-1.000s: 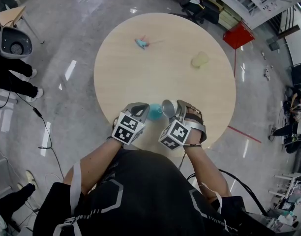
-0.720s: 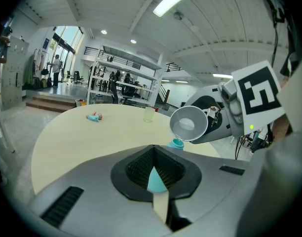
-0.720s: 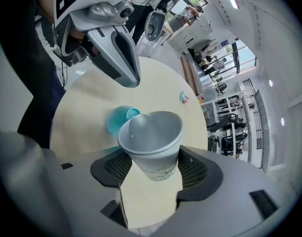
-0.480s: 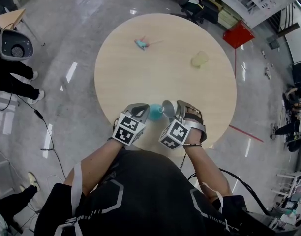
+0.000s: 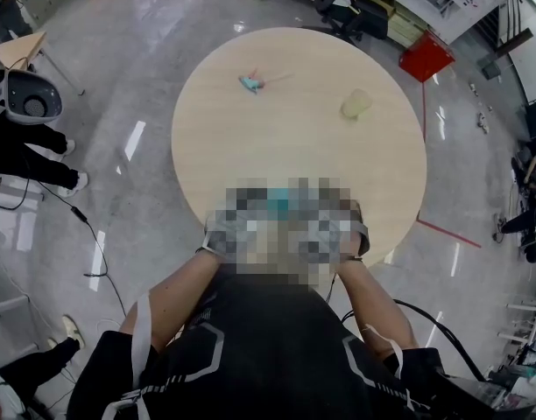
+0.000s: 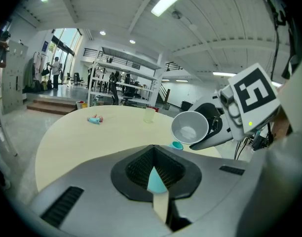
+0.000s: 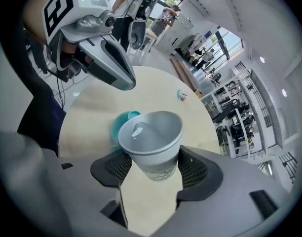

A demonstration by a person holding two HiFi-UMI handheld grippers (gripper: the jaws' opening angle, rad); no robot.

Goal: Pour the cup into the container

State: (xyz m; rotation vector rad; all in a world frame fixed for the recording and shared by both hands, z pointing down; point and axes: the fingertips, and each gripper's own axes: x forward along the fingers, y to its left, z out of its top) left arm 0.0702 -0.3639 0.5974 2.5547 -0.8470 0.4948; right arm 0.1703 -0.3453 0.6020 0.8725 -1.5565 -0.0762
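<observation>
My right gripper is shut on a white paper cup that holds a small white bit. In the left gripper view the cup is tipped, mouth towards that camera, above a small teal container. The container stands on the table just behind the cup. My left gripper has its jaws close together, teal showing through the slit. In the right gripper view the left gripper hangs a little off the container. A mosaic patch hides both grippers in the head view.
The round pale wooden table also bears a small teal-and-pink object at the far left and a pale yellow-green cup at the far right. A red box and a cable lie on the floor.
Both hands stay at the table's near edge with the cup beside the teal container. A mosaic patch now covers the grippers, so the cup's tilt cannot be compared.
</observation>
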